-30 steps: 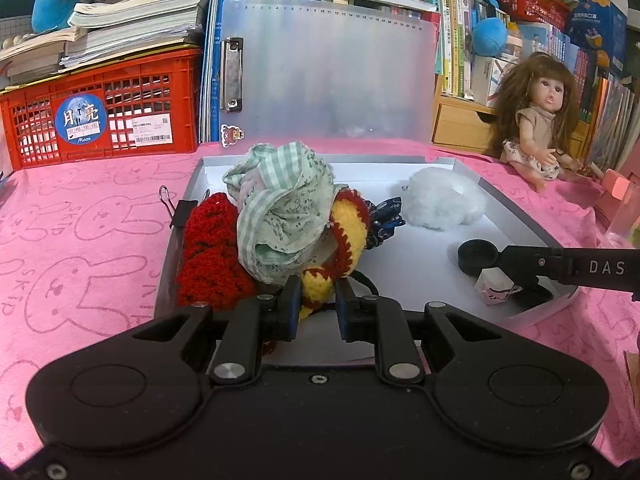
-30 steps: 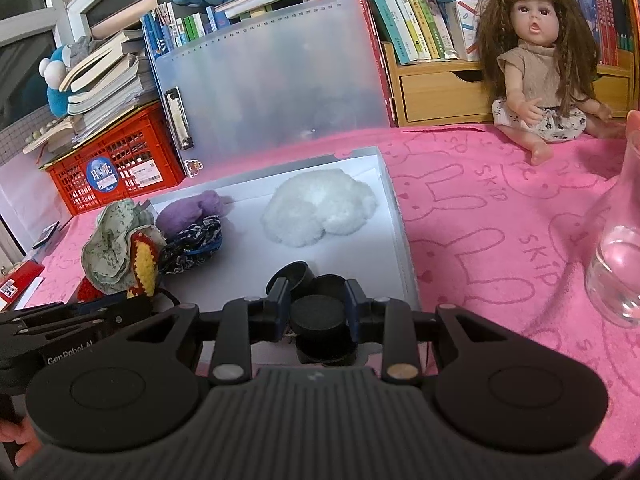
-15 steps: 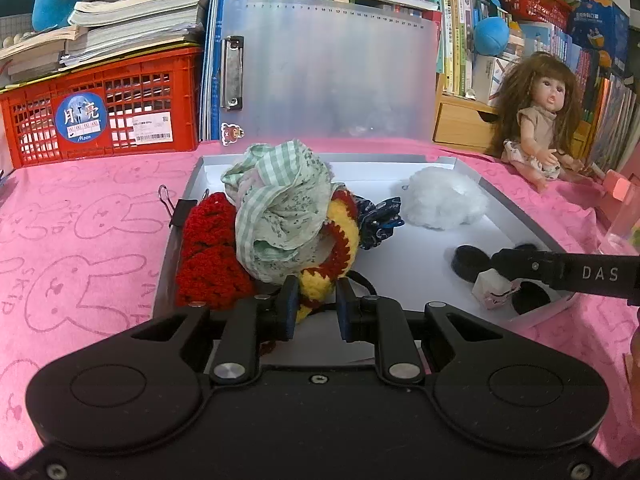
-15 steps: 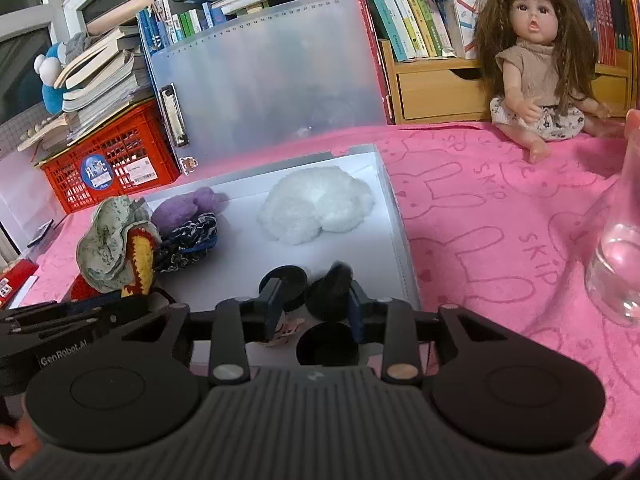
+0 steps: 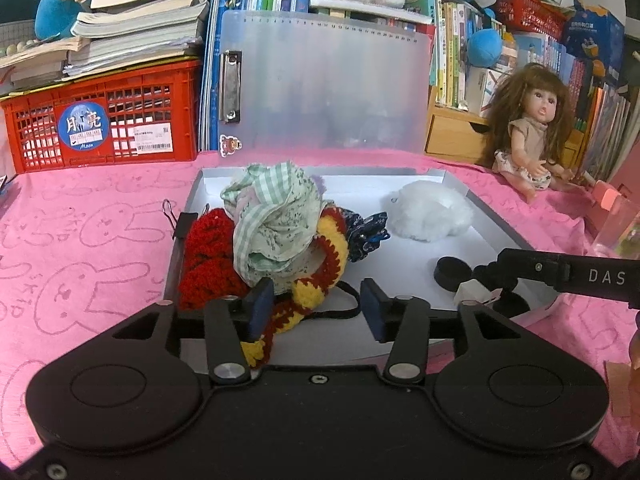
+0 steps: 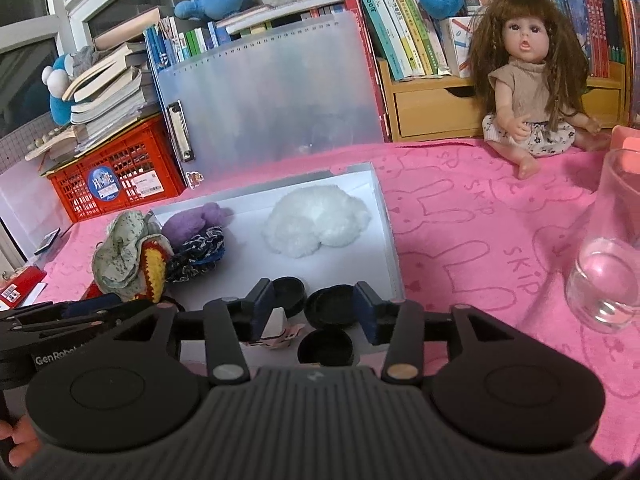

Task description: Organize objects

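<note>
A shallow white tray [image 5: 424, 256] [image 6: 376, 200] lies on the pink cloth. In it are a red crochet scrunchie [image 5: 204, 260], a yellow-and-red crochet scrunchie [image 5: 316, 292] [image 6: 154, 264], a green checked scrunchie [image 5: 276, 220] [image 6: 118, 256], a dark blue one [image 5: 366, 234] [image 6: 198, 252], a purple fluffy one [image 6: 192, 222], a white fluffy one [image 5: 428, 214] [image 6: 316, 226], black round lids [image 6: 330, 306] [image 5: 450, 274] and a small white item [image 6: 276, 324]. My left gripper [image 5: 316, 304] is open over the yellow scrunchie. My right gripper [image 6: 314, 308] is open over the lids.
A doll [image 6: 528, 80] sits at the back right. A clear glass [image 6: 608, 256] stands right of the tray. A translucent clipboard [image 5: 320, 88], a red crate [image 5: 104, 124] with books and shelves of books line the back. A black binder clip [image 5: 178, 224] sits at the tray's left edge.
Both grippers have opened. The left let go of the yellow-and-red scrunchie, which now lies in the tray. The right released a black lid, which now rests in the tray's near corner.
</note>
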Tool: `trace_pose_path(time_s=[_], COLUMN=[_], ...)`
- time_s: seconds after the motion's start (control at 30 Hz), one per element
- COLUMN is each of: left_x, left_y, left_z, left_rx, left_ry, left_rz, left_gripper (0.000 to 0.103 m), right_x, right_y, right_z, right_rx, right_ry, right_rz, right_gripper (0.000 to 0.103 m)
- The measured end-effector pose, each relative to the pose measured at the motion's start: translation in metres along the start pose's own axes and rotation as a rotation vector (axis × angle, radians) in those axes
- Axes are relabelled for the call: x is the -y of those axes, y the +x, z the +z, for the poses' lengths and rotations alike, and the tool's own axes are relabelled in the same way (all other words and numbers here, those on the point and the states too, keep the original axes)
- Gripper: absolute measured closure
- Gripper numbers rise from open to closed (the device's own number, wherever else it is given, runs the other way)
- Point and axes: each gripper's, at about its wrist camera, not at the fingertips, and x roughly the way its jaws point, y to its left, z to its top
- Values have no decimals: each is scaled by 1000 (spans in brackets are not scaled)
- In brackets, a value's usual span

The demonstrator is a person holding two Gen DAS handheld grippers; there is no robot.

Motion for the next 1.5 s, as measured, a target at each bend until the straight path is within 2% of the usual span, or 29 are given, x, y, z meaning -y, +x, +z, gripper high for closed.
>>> trace_pose_path(time_s=[0.1,0.2,0.27,0.33,0.67,1.1,1.5], left_x=[1,2,3,4,3,3,-1], left_y=[-7,-15,-20,-24,-41,-60,-62], left_z=[2,3,4,5,4,-14,-35], left_rx=[10,25,31,30,33,9,-29], left_ry=[1,6,6,2,7,7,-2], left_rz=[-7,-8,-17,-29,-15,4,43], left_gripper=[46,34,22,15,4,2,2], right_x=[1,1,0,0,-2,-7,-3], right_y=[-6,-12,-16,-21,-43,-65,-74], right_z=[0,0,0,0,-2,-16,-34], right_rx=[10,19,25,29,58,71,57], right_ry=[2,3,4,7,5,-37,-39], right_rz=[1,5,6,7,10,-4,-19], right_gripper=[39,36,34,32,17,13,11])
